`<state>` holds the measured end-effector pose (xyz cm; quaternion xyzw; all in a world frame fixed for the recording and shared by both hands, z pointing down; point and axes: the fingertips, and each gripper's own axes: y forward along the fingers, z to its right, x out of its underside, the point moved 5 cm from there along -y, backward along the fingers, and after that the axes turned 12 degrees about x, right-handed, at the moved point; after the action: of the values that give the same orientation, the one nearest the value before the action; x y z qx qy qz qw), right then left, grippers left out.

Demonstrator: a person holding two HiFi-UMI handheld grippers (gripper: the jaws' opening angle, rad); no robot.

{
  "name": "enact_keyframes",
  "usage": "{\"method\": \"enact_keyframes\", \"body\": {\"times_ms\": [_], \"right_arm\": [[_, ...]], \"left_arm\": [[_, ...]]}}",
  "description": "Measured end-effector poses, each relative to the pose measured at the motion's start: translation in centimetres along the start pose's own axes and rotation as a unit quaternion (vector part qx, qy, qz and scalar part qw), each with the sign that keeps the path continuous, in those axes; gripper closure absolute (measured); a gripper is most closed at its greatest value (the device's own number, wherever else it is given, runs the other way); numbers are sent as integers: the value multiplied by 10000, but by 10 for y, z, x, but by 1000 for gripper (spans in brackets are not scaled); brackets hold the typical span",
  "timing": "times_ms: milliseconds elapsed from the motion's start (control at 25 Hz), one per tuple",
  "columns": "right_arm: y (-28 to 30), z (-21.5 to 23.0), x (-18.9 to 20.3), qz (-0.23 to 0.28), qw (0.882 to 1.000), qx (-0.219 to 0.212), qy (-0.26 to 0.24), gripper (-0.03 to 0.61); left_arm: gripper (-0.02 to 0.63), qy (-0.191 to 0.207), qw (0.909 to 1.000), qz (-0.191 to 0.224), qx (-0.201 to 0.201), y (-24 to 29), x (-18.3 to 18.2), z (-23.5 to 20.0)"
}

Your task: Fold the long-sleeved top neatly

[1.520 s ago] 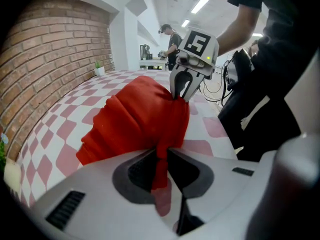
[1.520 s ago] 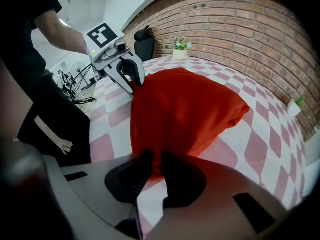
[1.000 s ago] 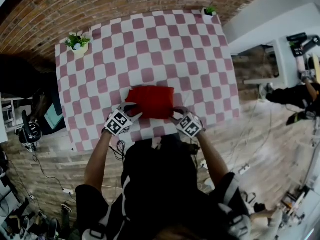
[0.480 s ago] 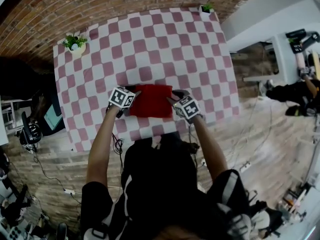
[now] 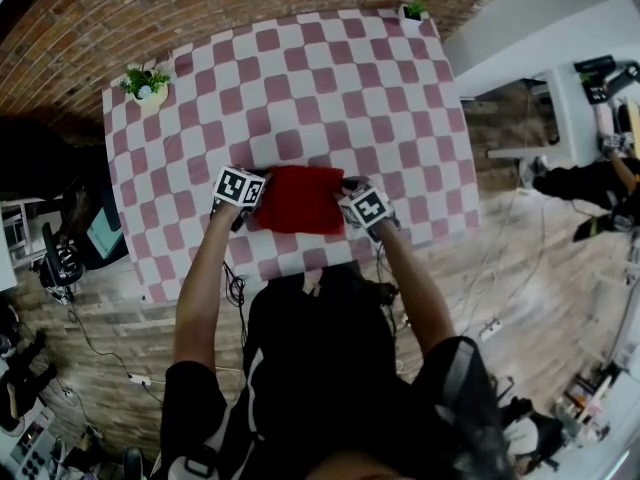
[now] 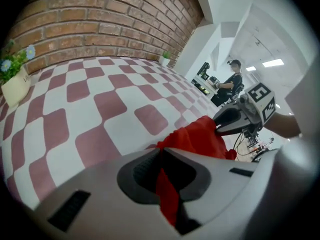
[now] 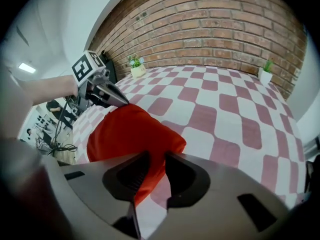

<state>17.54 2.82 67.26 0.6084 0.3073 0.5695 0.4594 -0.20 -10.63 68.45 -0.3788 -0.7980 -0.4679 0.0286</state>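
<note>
Folded red long-sleeved top on the checked desk, with fingers just closed on both ends: left gripper clamped tight, right gripper pinching cloth, likely readying another fold.

The head view looks steeply down from above onto the checkered surface. Both gripper views ride low and close, facing across it. All three share the red top and brick wall.
</note>
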Motion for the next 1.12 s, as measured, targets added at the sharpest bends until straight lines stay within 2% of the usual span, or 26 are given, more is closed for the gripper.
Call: {"method": "enact_keyframes", "body": {"times_ms": [240,440,480,560,680,800,880,960,1120], "right_arm": [[7,-1,5,-113,9999,-38,50,477],[4,1,5,0,10000,-16,85,477],[1,2,4,58,9999,2,102,476],[-9,5,2,233,9996,73,157,476],[-29,14,-6,662,9969,367,233,476],[-52,21,-18,1266,9894,613,359,482],[-74,23,-31,1719,9807,763,535,513],[-101,22,-49,2144,9698,894,740,533],[-156,18,-90,3018,9437,1051,857,555]], "left_arm": [[595,-487,9983,290,94,-10,14,-18],[592,-267,9990,360,-33,-9,9,-11],[571,-262,9988,400,-56,-13,8,-11],[546,-284,9980,545,-120,-24,6,-10],[546,-295,9953,886,-260,-46,5,-7],[570,-87,9894,1339,-549,-73,2,2],[590,126,9806,1804,-759,-96,-6,17],[601,315,9662,2372,-964,-120,-16,35],[607,760,9254,3426,-1434,-171,-42,79]]}}
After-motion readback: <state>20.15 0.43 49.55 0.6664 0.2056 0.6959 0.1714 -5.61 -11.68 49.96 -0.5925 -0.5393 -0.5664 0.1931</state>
